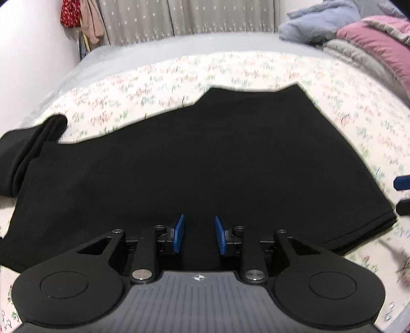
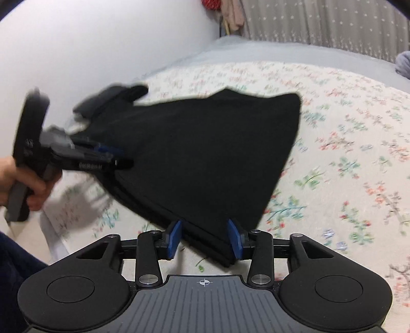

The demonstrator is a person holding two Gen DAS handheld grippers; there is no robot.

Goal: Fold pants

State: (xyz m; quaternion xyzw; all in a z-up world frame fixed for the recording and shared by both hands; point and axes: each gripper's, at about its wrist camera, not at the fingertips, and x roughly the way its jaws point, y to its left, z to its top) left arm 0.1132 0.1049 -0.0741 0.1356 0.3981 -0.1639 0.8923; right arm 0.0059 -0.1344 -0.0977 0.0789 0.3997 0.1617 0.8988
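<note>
We take the pants (image 1: 205, 164) as our landmark. They lie folded on the bed sheet (image 1: 256, 69), which lies under them on all sides. Behind the pants, past the sheet, we see the curtain (image 1: 179, 18), and hanging clothes (image 1: 77, 15) at its left. Behind and to the right of the pants is a pile of bedding (image 1: 371, 46). The left gripper (image 1: 198, 237) is over their near edge. The right gripper (image 2: 205, 239) is at their near right corner, which lies between its fingers.
</note>
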